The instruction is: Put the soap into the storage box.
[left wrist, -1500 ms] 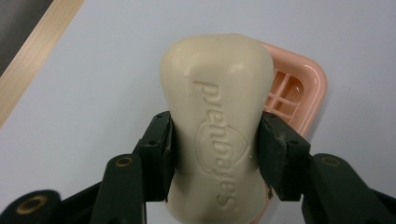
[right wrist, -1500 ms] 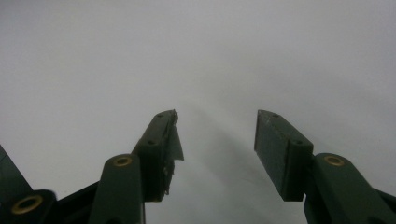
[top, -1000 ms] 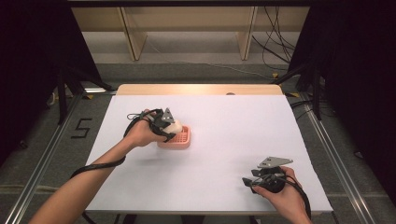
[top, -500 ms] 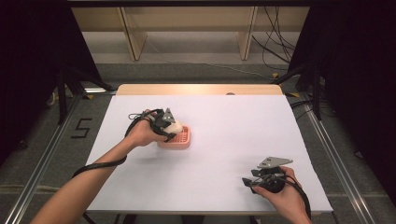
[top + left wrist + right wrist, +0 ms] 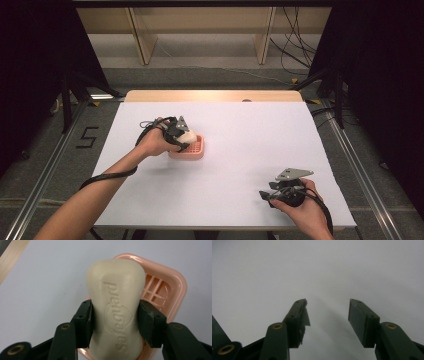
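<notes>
A cream bar of soap (image 5: 115,290) with embossed lettering sits between the black jaws of my left gripper (image 5: 115,312), one pad against each of its long sides. These jaws have just been opening a little, with the soap still between them. Beneath the bar lies a pink slatted soap dish (image 5: 172,282). In the high view the left gripper (image 5: 183,137) hovers at the dish (image 5: 196,150), left of the table's middle. My right gripper (image 5: 265,196) rests near the front right edge; its jaws (image 5: 328,307) stand open with nothing between them.
The white table top (image 5: 250,135) has a wooden strip (image 5: 210,96) along its far edge. Cables trail from both grippers. Metal rails (image 5: 350,150) run along the floor on either side of the table.
</notes>
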{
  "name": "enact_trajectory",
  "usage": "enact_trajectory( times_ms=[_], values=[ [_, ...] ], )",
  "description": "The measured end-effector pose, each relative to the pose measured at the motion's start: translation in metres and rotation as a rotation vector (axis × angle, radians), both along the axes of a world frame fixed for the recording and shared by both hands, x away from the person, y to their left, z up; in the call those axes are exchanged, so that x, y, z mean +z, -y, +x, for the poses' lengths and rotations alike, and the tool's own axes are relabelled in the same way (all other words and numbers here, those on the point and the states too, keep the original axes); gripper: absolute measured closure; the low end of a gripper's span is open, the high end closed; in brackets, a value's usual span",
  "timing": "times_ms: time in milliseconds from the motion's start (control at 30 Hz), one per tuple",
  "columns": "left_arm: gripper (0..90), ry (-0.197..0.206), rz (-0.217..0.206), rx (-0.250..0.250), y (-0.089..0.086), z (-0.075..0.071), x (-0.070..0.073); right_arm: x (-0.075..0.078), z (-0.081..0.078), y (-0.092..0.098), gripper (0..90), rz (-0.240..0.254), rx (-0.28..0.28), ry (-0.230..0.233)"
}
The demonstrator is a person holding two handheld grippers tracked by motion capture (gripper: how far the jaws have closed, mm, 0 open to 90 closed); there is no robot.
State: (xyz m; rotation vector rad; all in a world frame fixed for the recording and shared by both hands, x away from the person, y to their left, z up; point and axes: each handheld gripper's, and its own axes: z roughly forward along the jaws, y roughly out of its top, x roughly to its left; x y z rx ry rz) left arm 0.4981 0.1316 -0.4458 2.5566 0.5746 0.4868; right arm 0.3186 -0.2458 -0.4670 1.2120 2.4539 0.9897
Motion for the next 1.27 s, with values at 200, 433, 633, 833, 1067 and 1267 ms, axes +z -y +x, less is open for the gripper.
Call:
enact_trajectory(
  times_ms=[200,433,633,833,1067,1267],
  values=[
    [44.6,-0.001,-0.053,0.014,-0.002,-0.001,0.008,-0.002,0.0,-0.001,48.9,0.006,-0.002,0.013],
    [41.9,0.009,-0.078,0.009,-0.012,-0.013,0.015,-0.001,0.0,-0.001,48.9,0.008,-0.005,0.009],
    [40.7,-0.003,-0.141,0.05,-0.032,-0.034,0.018,-0.002,0.0,-0.001,49.0,0.005,-0.005,0.009],
    [39.7,0.007,-0.178,0.101,-0.055,-0.059,0.016,0.001,-0.001,-0.001,48.8,-0.004,-0.009,-0.022],
    [38.8,-0.013,-0.214,0.157,-0.082,-0.109,0.0,0.001,-0.001,-0.002,48.7,-0.008,-0.011,-0.029],
    [38.9,-0.052,-0.222,0.17,-0.101,-0.148,-0.018,0.0,-0.002,-0.004,49.1,-0.014,-0.003,-0.025]
  ],
)
